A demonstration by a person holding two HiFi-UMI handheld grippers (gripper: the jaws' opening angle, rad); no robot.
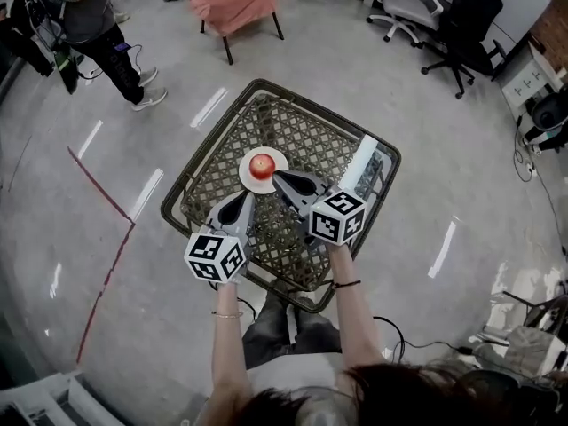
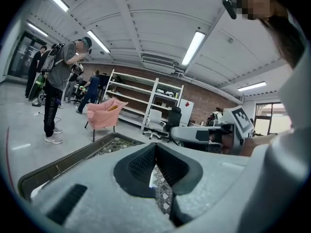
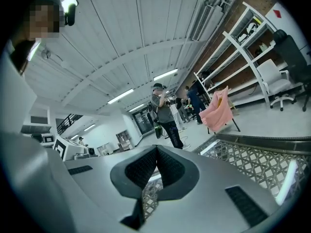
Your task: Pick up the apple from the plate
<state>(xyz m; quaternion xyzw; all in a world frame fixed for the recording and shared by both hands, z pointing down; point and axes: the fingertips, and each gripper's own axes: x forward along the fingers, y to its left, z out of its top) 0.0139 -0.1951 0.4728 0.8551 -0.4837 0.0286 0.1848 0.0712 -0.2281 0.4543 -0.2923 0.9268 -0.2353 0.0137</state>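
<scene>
Both my claws are clenched on nothing. The left claw (image 1: 244, 196) sits at seven o'clock off the round white plate (image 1: 245, 177) and the right claw (image 1: 276, 177) at four o'clock, flanking the round red apple (image 1: 262, 165) mid-plate on the dark woven counter (image 1: 333, 140), probably lining up a grab.

Red apple (image 1: 262, 165), white plate (image 1: 248, 181), dark lattice-woven table (image 1: 306, 131), pink chair (image 1: 232, 3), grey floor (image 1: 435, 149)

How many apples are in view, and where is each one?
1. The apple sits on the white plate near the middle of the lattice table. I see no other, and none seems hidden.
</scene>
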